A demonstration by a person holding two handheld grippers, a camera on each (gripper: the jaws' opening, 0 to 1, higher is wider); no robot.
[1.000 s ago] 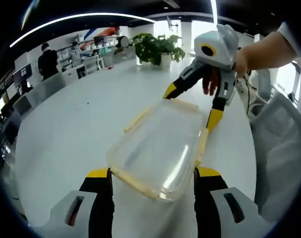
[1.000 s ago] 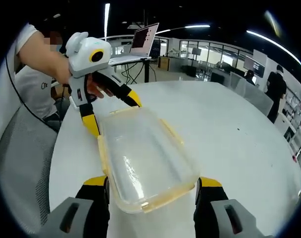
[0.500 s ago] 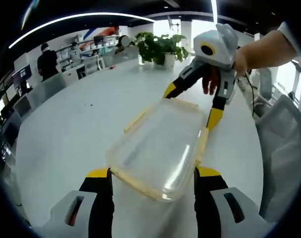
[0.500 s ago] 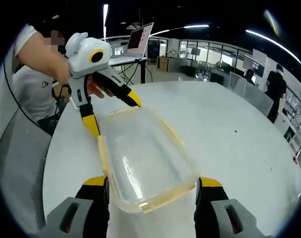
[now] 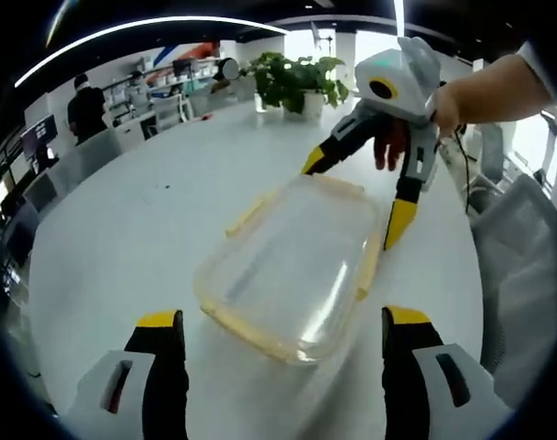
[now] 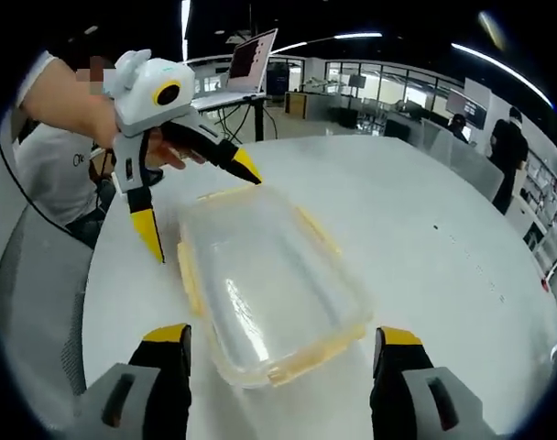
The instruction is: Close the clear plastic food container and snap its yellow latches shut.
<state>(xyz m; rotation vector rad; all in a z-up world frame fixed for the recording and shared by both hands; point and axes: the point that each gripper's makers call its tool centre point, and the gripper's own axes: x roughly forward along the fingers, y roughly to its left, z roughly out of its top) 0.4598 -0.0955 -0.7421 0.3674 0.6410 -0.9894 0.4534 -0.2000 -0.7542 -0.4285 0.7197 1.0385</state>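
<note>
A clear plastic food container [image 5: 292,261] with its lid on lies on the white table [image 5: 123,229], with yellow latches [image 5: 368,266] sticking out along its rim. My left gripper [image 5: 283,319] is open, its jaws wide apart on either side of the container's near end and not touching it. Across the container, the right gripper [image 5: 356,194] spreads its yellow-tipped jaws around the far end. In the right gripper view the same container [image 6: 269,284] lies between my right gripper's [image 6: 283,335] open jaws. The left gripper [image 6: 198,203] stands open at the container's far end.
A potted plant [image 5: 297,82] stands at the table's far edge. A grey office chair [image 5: 526,266] is close to the table on the person's side. A laptop [image 6: 251,60] sits on a desk behind. People stand by desks in the background [image 5: 81,115].
Both grippers have opened wider: their jaws, which hugged the container's two ends, now stand clear of it. The container rests on the table in about the same place.
</note>
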